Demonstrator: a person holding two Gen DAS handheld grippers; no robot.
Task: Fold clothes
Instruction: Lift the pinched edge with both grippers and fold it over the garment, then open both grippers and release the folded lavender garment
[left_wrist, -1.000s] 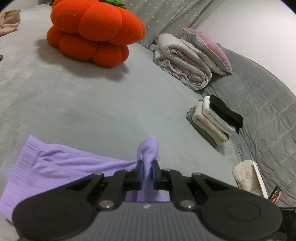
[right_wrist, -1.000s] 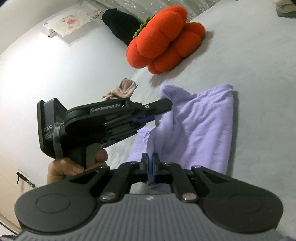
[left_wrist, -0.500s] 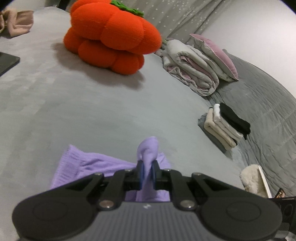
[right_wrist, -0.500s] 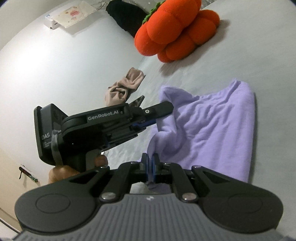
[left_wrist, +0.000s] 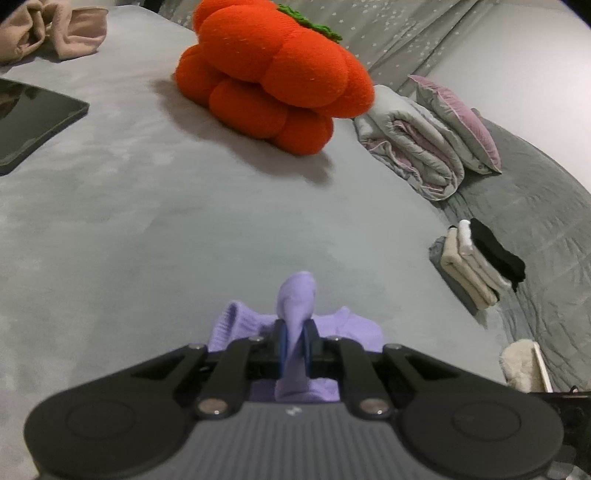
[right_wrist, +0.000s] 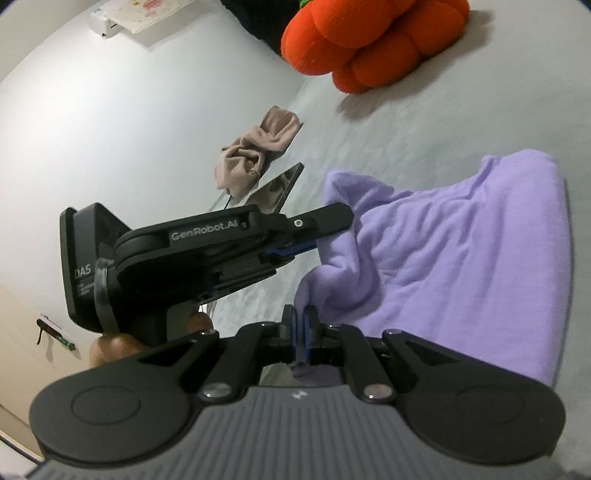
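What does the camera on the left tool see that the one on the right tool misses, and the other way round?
Only the left wrist view shows the stack of folded clothes, the rolled quilt and the pink pillow. Only the right wrist view shows the left gripper from the side, the hand holding it, and the wall. Both show the purple garment, pinched in each tool's jaws, the orange pumpkin plush, the beige cloth and the dark tablet.

A bedroom in someone's home. A wide bed (left_wrist: 184, 192) under a soft grey cover fills the room, with a plump orange pumpkin cushion (left_wrist: 273, 74) on it, a rolled quilt (left_wrist: 410, 147) and a pink-edged pillow (left_wrist: 461, 114) along the far side, and a small stack of folded clothes (left_wrist: 476, 262) nearby. An air conditioner (right_wrist: 125, 14) hangs on the plain white wall (right_wrist: 110, 122).
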